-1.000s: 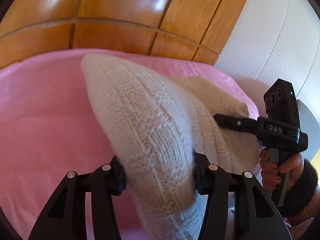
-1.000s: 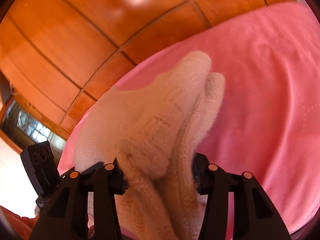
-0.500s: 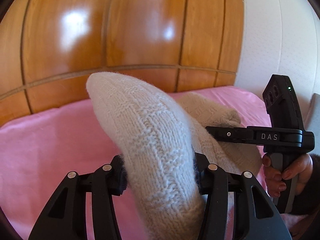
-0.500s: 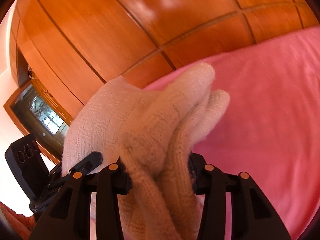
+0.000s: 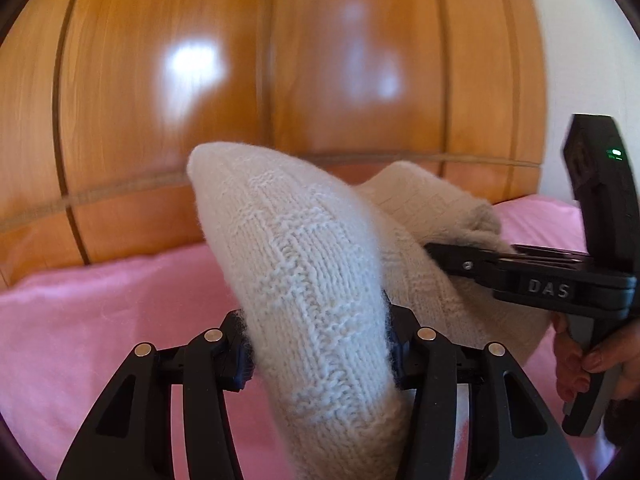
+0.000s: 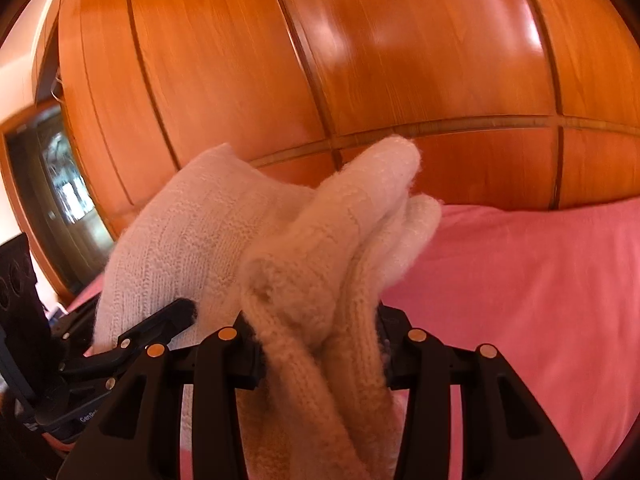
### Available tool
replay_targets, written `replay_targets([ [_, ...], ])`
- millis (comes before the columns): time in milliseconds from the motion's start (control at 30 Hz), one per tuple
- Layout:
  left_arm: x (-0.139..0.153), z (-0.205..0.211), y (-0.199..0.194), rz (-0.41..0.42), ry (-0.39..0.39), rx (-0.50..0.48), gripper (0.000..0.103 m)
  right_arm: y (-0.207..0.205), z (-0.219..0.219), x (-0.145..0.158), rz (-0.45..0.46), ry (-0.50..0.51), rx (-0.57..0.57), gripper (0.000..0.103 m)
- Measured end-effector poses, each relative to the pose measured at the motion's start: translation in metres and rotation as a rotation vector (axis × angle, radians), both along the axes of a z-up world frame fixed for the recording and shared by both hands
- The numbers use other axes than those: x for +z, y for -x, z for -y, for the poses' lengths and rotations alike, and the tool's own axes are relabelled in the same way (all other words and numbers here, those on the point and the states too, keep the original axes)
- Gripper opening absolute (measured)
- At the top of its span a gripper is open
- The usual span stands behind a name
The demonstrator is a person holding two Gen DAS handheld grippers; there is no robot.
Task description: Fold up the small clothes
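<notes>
The left gripper (image 5: 318, 354) clamps a fuzzy cream basket-weave knitted garment (image 5: 304, 276); the right gripper (image 6: 318, 350) pinches its bunched folds above smooth pink bedding (image 6: 520, 280), before glossy wooden panels (image 5: 320, 72).

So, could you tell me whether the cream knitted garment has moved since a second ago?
Yes: the cream knitted garment has risen; its tip now overlaps the glossy wooden panelling instead of the pink sheet.

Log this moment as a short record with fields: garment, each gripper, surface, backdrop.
garment: cream knitted garment, bunched, lifted off the bed
left gripper: shut on the garment
right gripper: jaws have just been closing, shut on a bunched part of the same knit
surface: pink sheet
backdrop: glossy wooden panels
</notes>
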State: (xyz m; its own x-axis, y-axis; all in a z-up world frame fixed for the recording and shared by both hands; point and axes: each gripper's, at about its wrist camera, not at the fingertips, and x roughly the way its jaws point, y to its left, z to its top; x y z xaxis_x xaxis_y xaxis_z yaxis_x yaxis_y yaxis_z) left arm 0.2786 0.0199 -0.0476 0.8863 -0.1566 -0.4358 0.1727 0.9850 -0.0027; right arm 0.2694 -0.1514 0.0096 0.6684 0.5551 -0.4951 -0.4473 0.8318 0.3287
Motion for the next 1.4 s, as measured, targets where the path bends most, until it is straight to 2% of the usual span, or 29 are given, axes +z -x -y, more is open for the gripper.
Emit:
replay_targets([
  [100, -0.036, -0.013, -0.03, -0.142, 0.049, 0.086, 0.053, -0.031, -0.003, -0.032, -0.095, 0.036, -0.059, 0.043],
  [133, -0.046, -0.021, -0.035, -0.174, 0.085, 0.11, 0.06, -0.038, 0.001, -0.043, -0.119, 0.032, -0.099, 0.051],
  [167, -0.054, -0.035, -0.037, -0.214, 0.17, 0.12, 0.069, -0.044, 0.006, -0.05, -0.147, 0.004, -0.11, 0.055],
  [233, -0.062, -0.054, -0.037, -0.249, 0.298, 0.122, 0.076, -0.051, 0.024, -0.066, -0.214, -0.09, -0.14, 0.079],
  [300, -0.067, -0.06, -0.034, -0.278, 0.345, 0.097, 0.077, -0.053, 0.035, -0.072, -0.243, -0.148, -0.156, 0.082],
  [367, -0.068, -0.059, -0.027, -0.283, 0.344, 0.093, 0.077, -0.052, 0.037, -0.07, -0.243, -0.137, -0.171, 0.085],
  [533, -0.067, -0.057, 0.012, -0.236, 0.381, 0.092, 0.077, -0.008, 0.047, -0.049, -0.126, -0.099, -0.198, 0.089],
  [667, -0.054, -0.045, 0.03, -0.174, 0.332, 0.116, 0.077, 0.025, 0.044, -0.036, -0.093, 0.003, -0.199, 0.094],
  [733, -0.051, -0.04, 0.033, -0.159, 0.295, 0.132, 0.077, 0.028, 0.04, -0.038, -0.099, 0.107, -0.234, 0.094],
  [833, -0.054, -0.032, 0.028, -0.195, 0.231, 0.169, 0.077, 0.014, 0.045, -0.05, -0.2, 0.257, -0.399, 0.093],
  [867, -0.058, -0.028, 0.023, -0.234, 0.197, 0.186, 0.077, 0.006, 0.051, -0.058, -0.251, 0.251, -0.431, 0.093],
  [933, -0.063, -0.025, 0.018, -0.274, 0.171, 0.195, 0.077, 0.001, 0.057, -0.065, -0.286, 0.232, -0.449, 0.094],
  [1033, -0.066, -0.026, 0.014, -0.289, 0.157, 0.212, 0.082, 0.006, 0.049, -0.06, -0.235, 0.295, -0.475, 0.094],
  [1100, -0.064, -0.027, 0.018, -0.27, 0.149, 0.238, 0.085, 0.012, 0.044, -0.054, -0.195, 0.332, -0.495, 0.099],
  [1233, -0.057, -0.026, 0.04, -0.227, 0.134, 0.294, 0.092, 0.035, 0.044, -0.045, -0.121, 0.313, -0.514, 0.101],
  [1400, -0.049, -0.026, 0.075, -0.151, 0.127, 0.368, 0.095, 0.06, 0.038, -0.033, -0.045, 0.331, -0.527, 0.101],
])
